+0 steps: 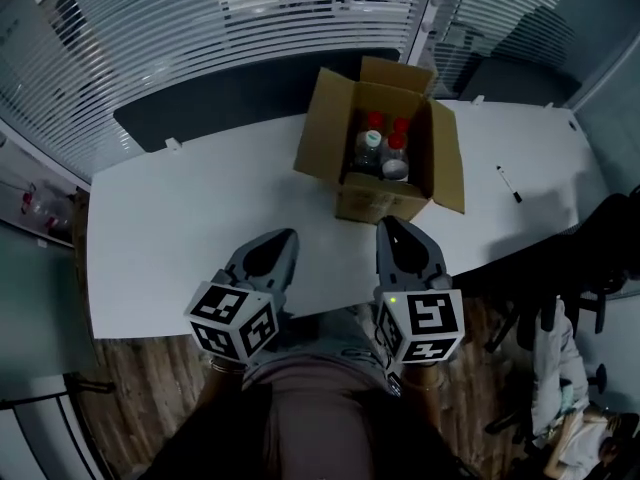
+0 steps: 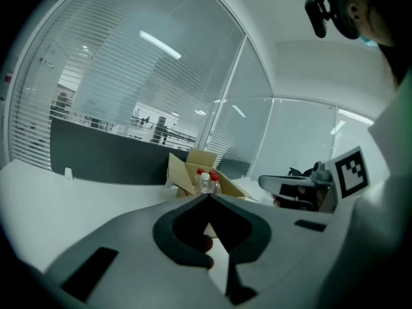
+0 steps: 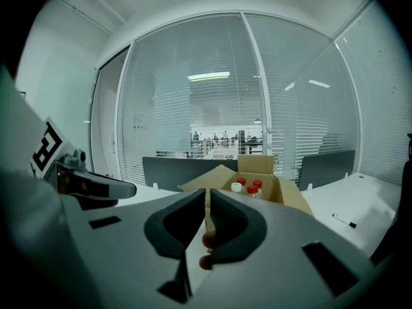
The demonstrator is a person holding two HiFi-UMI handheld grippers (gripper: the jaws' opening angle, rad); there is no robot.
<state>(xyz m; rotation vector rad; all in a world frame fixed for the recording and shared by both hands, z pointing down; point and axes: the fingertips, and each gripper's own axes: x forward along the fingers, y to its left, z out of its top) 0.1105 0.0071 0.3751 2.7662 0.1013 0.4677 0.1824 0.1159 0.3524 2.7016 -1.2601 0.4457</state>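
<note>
Your right gripper [image 1: 392, 226], jaws together and empty like your left gripper [image 1: 288, 236], sits nearer the cardboard box [image 1: 378, 200], just ahead.

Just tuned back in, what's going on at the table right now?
A person holds both grippers side by side over the near edge of the white table. The left gripper and the right gripper both have their jaws together, with nothing between them. Just beyond them stands an open cardboard box with its flaps spread; upright bottles with red and white caps stand inside. Neither gripper touches the box. A marker lies on the table to the right.
</note>
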